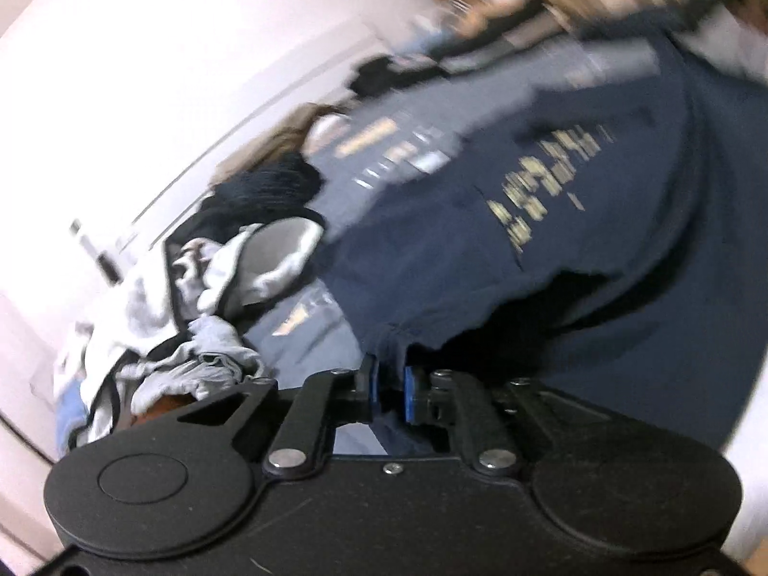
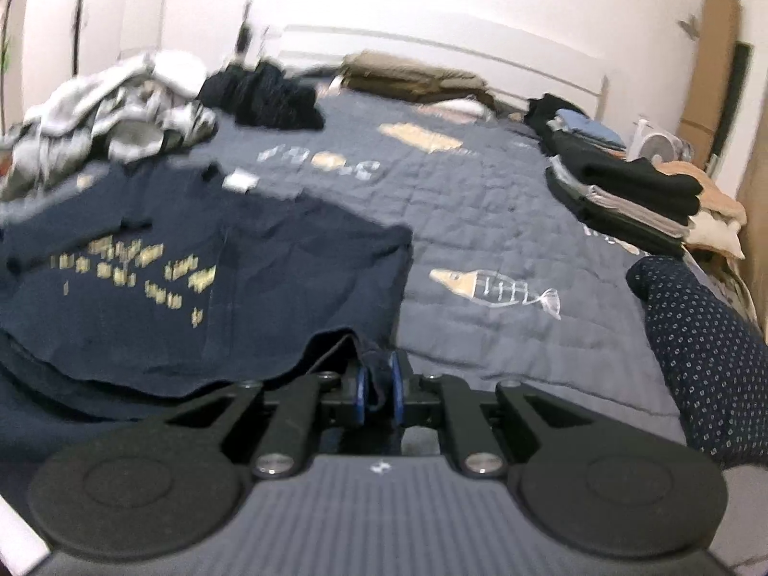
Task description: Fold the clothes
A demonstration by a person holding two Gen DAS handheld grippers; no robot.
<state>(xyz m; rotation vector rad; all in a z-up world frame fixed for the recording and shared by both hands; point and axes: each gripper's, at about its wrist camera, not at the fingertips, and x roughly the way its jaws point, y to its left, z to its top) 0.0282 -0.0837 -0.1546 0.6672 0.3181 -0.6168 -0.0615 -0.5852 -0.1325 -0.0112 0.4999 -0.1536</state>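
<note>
On the bed, across a grey-blue quilt (image 2: 504, 221) stitched with fish, a navy T-shirt (image 2: 201, 269) with yellowish lettering lies mostly spread out, print side up, its near hem lifted off the covers. It looks like thin, soft jersey: light, limp, with no stiffness of its own, so I'd expect it to sag and crease wherever it isn't held, and to follow best when taken at two corners or along one edge. That is how it is held now. The right gripper (image 2: 378, 384) has its blue pads nearly together with a bunched bit of the hem pinched between them, at the shirt's near right corner. The left gripper (image 1: 391, 386) is likewise clamped on a fold of the same navy cloth, its jaws a narrow gap apart with fabric filling it; the shirt drapes away from it, blurred as if swinging. To the far left sits a loose heap of grey and white clothes (image 2: 110, 115) beside a dark crumpled garment (image 2: 269, 96), and along the right edge of the bed a stack of folded clothes (image 2: 624, 187). A spotted sleeve (image 2: 710, 355) shows at the right.
</note>
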